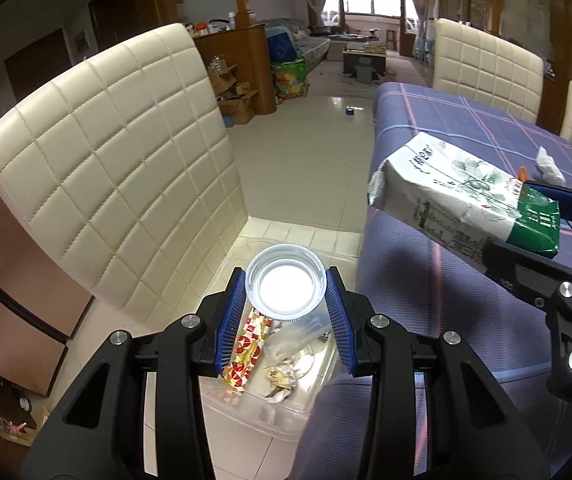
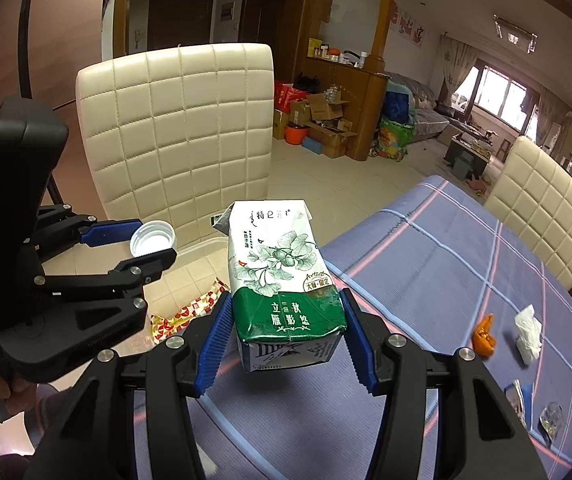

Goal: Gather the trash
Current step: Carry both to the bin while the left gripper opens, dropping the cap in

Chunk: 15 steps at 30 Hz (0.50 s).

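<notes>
Left gripper (image 1: 286,292) pinching a round white plastic bottle cap (image 1: 285,286) by its rim above the clear plastic bin (image 1: 245,408), and right gripper (image 2: 288,332) clamped on a crumpled white-and-green milk carton (image 2: 281,280): either could slip and miss the bin.

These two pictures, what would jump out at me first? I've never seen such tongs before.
Most striking is the green-and-white carton, clamped in the right tongs over the edge of the blue table. Next, the white cap, pinched in the left tongs above a clear bin of wrappers on the floor. Behind stands a cream chair.
</notes>
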Each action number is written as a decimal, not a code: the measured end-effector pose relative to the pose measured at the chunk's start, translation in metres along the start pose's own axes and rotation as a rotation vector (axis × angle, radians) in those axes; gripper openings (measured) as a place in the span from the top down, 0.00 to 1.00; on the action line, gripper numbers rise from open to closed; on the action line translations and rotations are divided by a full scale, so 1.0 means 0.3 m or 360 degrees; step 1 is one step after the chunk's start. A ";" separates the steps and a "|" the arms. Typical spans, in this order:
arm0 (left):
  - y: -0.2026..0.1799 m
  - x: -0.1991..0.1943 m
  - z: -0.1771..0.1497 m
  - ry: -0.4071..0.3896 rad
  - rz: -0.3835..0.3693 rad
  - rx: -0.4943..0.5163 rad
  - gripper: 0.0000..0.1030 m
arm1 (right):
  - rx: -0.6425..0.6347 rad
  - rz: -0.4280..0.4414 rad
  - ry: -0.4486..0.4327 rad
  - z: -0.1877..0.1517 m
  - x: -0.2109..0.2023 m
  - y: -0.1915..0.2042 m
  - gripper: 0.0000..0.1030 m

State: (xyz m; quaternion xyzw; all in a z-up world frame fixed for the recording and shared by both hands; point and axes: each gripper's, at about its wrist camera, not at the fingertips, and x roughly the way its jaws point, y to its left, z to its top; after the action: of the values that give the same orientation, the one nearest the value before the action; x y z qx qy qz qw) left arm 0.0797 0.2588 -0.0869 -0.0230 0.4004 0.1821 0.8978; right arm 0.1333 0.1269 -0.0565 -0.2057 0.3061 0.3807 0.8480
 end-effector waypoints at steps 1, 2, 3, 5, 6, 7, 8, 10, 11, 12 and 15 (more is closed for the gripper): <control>0.009 0.005 0.001 0.0005 0.0005 -0.0008 0.59 | 0.0002 0.0000 0.0003 0.001 0.005 0.000 0.50; 0.022 0.015 0.001 0.0013 0.0012 -0.0020 0.59 | 0.0006 0.0002 0.0009 0.003 0.014 -0.001 0.50; 0.029 0.021 0.002 0.0019 0.0017 -0.0027 0.59 | 0.0009 0.0002 0.0013 0.005 0.020 -0.001 0.50; 0.045 0.032 0.005 0.0014 0.0037 -0.0041 0.58 | 0.0022 0.0004 0.0024 0.005 0.035 -0.010 0.50; 0.052 0.037 0.006 0.0015 0.0046 -0.0047 0.58 | 0.0030 0.0005 0.0029 0.006 0.041 -0.015 0.50; 0.059 0.043 0.007 0.0020 0.0049 -0.0055 0.55 | 0.0038 0.0008 0.0036 0.005 0.047 -0.018 0.50; 0.068 0.049 0.007 0.0022 0.0048 -0.0065 0.46 | 0.0042 0.0009 0.0038 0.005 0.052 -0.020 0.50; 0.072 0.055 0.004 0.0024 0.0064 -0.0074 0.24 | 0.0037 0.0009 0.0040 0.004 0.058 -0.017 0.50; 0.075 0.056 0.002 0.0009 0.0086 -0.0078 0.14 | 0.0030 0.0009 0.0041 0.004 0.060 -0.011 0.50; 0.076 0.054 0.000 -0.0009 0.0104 -0.0079 0.11 | 0.0023 0.0008 0.0042 0.004 0.063 -0.005 0.50; 0.079 0.056 -0.003 -0.0017 0.0119 -0.0070 0.09 | 0.0012 0.0014 0.0048 0.009 0.074 0.006 0.50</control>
State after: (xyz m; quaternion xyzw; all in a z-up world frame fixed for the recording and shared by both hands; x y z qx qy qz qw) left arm 0.0812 0.2859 -0.0972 -0.0269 0.3922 0.2244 0.8917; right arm 0.1445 0.1412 -0.0698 -0.2070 0.3211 0.3801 0.8424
